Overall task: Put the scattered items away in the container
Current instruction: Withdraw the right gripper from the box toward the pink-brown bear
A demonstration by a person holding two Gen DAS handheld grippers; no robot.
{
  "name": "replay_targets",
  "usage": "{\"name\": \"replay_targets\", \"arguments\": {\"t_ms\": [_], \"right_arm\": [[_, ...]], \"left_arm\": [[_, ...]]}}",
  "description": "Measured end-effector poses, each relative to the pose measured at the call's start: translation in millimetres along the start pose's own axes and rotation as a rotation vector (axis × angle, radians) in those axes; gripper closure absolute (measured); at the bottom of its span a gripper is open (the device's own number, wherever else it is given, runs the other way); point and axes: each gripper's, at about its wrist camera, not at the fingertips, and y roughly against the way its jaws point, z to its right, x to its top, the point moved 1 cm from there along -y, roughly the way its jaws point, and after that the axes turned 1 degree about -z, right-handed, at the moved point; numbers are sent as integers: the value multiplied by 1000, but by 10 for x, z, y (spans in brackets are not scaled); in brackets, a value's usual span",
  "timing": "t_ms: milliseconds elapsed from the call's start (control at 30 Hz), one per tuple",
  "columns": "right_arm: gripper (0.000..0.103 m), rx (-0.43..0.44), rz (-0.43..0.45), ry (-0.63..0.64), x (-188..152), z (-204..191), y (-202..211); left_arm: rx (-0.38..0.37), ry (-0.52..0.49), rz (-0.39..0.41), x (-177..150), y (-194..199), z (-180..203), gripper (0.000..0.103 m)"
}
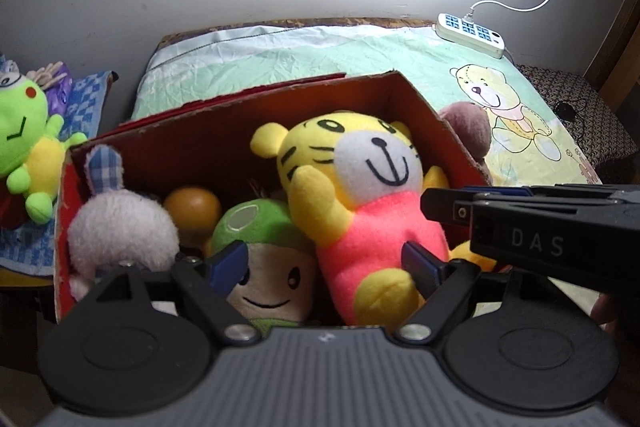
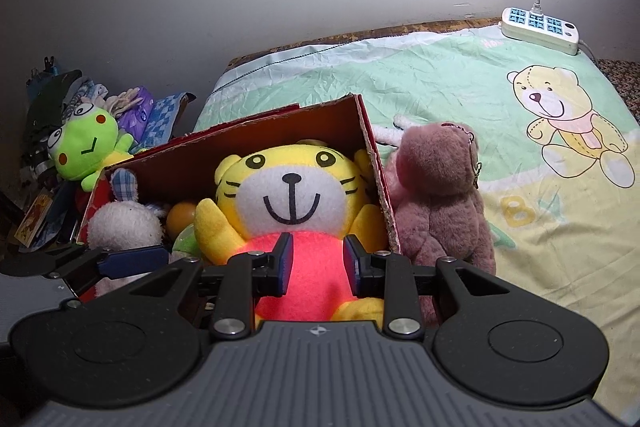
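A yellow tiger plush (image 1: 360,187) (image 2: 296,195) in a pink suit lies on top of the other toys in the red cardboard box (image 1: 224,123) (image 2: 256,135). My left gripper (image 1: 324,263) is open, its blue pads wide apart on either side of the tiger's legs. My right gripper (image 2: 318,263) points at the tiger's belly with its jaws narrow. Pink fabric fills the gap, and I cannot tell whether the pads press on it. In the left wrist view the right gripper (image 1: 444,207) reaches in from the right, against the tiger's side.
Also in the box are a white rabbit plush (image 1: 120,227), an orange ball (image 1: 192,207) and a green-capped doll (image 1: 268,267). A mauve bear plush (image 2: 440,195) leans outside the box's right wall on the bed sheet (image 2: 440,79). A green frog plush (image 2: 88,147) lies left; a power strip (image 2: 540,27) far right.
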Motion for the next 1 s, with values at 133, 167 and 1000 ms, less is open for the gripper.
{"name": "replay_targets", "arguments": {"t_ms": [133, 167, 1000], "right_arm": [[73, -1, 5, 0, -49, -28, 33], [73, 0, 7, 3, -65, -42, 43], [67, 34, 84, 24, -205, -26, 341]], "left_arm": [[39, -6, 4, -44, 37, 4, 16], [48, -8, 6, -54, 47, 3, 15], [182, -3, 39, -189, 267, 159, 9]]}}
